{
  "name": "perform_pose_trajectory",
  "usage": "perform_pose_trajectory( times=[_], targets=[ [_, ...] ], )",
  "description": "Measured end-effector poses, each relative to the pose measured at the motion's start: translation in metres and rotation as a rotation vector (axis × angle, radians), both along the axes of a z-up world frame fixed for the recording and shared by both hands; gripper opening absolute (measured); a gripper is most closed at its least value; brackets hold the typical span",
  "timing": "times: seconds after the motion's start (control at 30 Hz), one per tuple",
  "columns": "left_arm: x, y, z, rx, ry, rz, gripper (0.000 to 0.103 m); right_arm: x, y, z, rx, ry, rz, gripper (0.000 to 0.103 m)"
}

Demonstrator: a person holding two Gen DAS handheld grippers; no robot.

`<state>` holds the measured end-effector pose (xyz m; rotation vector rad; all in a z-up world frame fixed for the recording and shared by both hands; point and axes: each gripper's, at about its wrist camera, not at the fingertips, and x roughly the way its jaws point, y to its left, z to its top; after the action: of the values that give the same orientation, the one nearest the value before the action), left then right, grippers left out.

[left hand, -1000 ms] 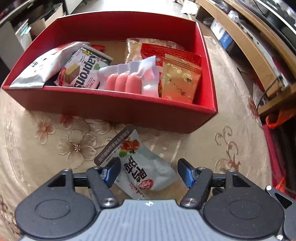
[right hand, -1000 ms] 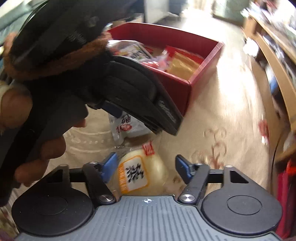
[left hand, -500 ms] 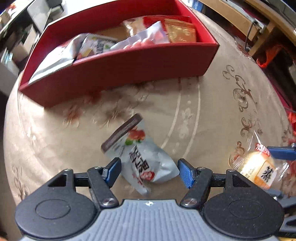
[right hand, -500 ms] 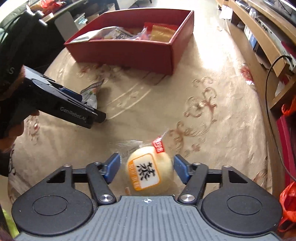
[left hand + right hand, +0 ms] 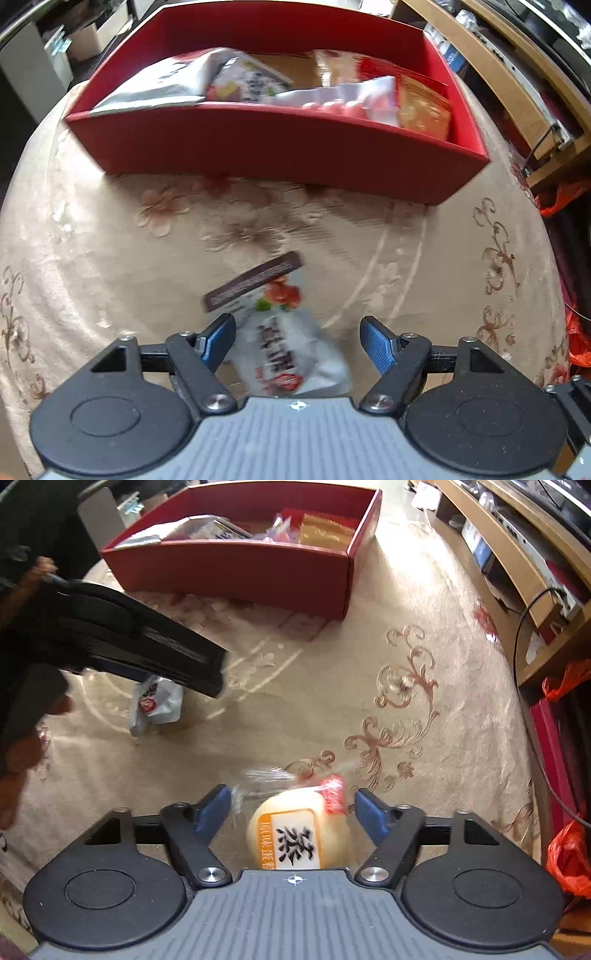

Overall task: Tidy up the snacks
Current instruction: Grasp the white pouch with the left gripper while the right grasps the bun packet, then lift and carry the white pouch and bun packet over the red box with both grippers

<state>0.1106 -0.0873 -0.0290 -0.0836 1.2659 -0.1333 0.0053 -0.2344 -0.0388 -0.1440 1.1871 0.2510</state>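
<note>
Snacks are split between the red box (image 5: 280,147) and the patterned tablecloth (image 5: 110,258) in front of it. Taking the red box as the landmark: inside it lie a silver bag (image 5: 155,86) at its left end, a wafer pack (image 5: 247,83) beside that, a pack of pink sausages (image 5: 343,101) against the near wall, and a gold packet (image 5: 424,110) at its right end.

Only the left wrist view shows the white pouch (image 5: 284,339) from above, with its dark top strip and red fruit print, lying on the cloth in front of the box's near wall. The left gripper (image 5: 297,341) stands with its blue fingers spread apart, one on each side of the pouch; the left finger is close to or touching the wrapper, the right one clear of it.

Only the right wrist view shows the round yellow bun (image 5: 295,834) in clear wrap with an orange label, on the cloth well in front of the box's right corner. The right gripper (image 5: 293,814) is spread wide around it, neither finger touching. That view also shows the left gripper from the side, tilted down over the pouch, with the person's hand (image 5: 22,738) behind it.
</note>
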Motion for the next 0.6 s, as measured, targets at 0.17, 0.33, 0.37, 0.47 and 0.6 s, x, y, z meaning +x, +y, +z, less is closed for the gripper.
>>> perform_pose_trajectory(
  times=[0.17,0.33,0.37,0.47,0.6],
  targets=[
    [0.004,0.031,0.004,-0.063,0.019,0.06,0.067,-0.003,0.006,0.0,-0.031,-0.019,0.002,0.068],
    [-0.01,0.013,0.004,0.067,-0.039,-0.052,0.055,-0.004,0.015,0.004,-0.043,-0.032,-0.003,0.065],
    [-0.013,0.011,0.003,0.081,-0.045,-0.075,0.052,-0.005,0.016,0.004,-0.042,-0.033,-0.007,0.065],
    [-0.017,0.013,0.003,0.06,-0.03,-0.088,0.049,-0.008,0.016,0.008,-0.026,-0.037,-0.022,0.065],
    [-0.022,0.023,0.009,0.082,-0.041,-0.109,0.049,-0.008,0.018,0.014,-0.01,-0.057,-0.043,0.064]
  ],
)
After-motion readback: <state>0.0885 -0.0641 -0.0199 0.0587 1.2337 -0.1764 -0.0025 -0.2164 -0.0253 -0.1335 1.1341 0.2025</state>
